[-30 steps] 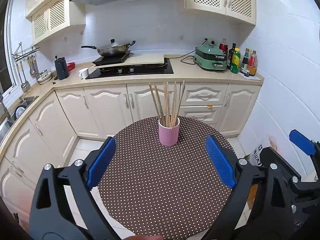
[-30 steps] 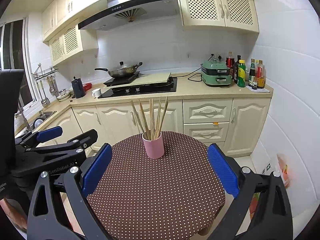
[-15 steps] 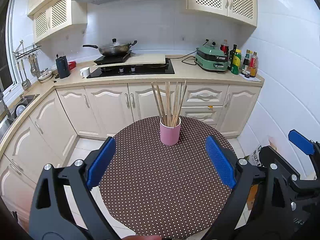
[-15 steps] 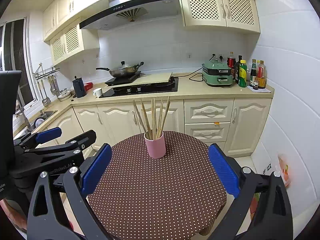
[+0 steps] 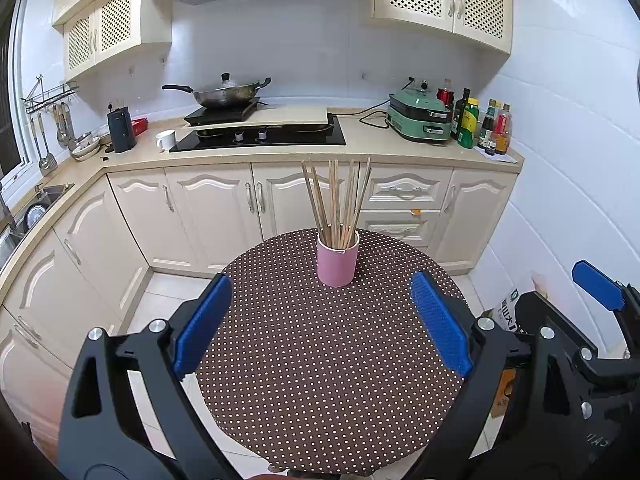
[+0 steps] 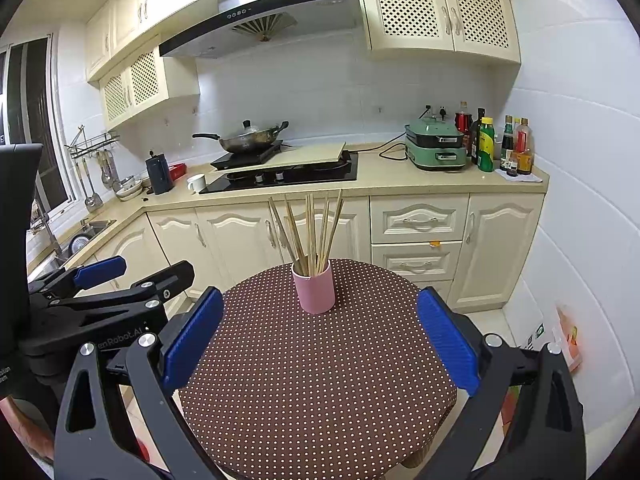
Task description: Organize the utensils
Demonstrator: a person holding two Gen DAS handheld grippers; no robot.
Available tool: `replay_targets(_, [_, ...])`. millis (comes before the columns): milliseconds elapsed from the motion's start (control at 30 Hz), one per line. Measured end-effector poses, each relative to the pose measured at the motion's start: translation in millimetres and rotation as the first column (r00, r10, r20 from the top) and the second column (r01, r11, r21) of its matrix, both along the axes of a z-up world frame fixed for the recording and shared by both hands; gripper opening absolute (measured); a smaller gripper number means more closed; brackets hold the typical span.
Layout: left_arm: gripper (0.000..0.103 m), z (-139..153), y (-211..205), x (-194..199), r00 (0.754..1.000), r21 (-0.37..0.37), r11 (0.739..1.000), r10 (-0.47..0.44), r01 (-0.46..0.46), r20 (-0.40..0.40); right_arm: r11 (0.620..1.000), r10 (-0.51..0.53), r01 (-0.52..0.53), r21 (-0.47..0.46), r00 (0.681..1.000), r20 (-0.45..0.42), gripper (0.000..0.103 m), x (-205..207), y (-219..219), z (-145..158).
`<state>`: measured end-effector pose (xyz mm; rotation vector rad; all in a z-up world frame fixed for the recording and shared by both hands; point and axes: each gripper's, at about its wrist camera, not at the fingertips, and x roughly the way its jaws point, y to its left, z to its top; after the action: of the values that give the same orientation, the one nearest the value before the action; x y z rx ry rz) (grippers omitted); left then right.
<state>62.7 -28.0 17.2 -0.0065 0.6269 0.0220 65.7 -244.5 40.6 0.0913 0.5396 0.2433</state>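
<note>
A pink cup (image 5: 337,261) stands upright at the far side of a round table with a brown dotted cloth (image 5: 320,380). Several wooden chopsticks (image 5: 338,200) stand in it, fanned out. The cup (image 6: 314,290) and chopsticks (image 6: 310,232) also show in the right wrist view. My left gripper (image 5: 320,320) is open and empty, held above the near half of the table, well short of the cup. My right gripper (image 6: 318,338) is open and empty too, beside the left one. The left gripper (image 6: 120,276) shows at the left of the right wrist view.
Cream kitchen cabinets (image 5: 224,208) and a counter run behind the table. On the counter are a hob with a wok (image 5: 224,94), a white mug (image 5: 166,140), a green cooker (image 5: 420,118) and several bottles (image 5: 480,126). A sink (image 5: 36,204) is at left.
Both views have shifted slightly; the cup sits a little lower and more to the right in each. Both grippers stay open and empty.
</note>
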Motion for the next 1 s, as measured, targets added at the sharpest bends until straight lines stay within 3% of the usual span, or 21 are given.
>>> replay_targets(1000, [0.09, -3.5, 3.0, 0.2, 1.0, 0.008, 1.0, -0.001, 0.001, -0.003, 1.0, -0.002, 0.002, -0.01, 1.0, 0.003, 0.094, -3.5, 1.1, -1.4])
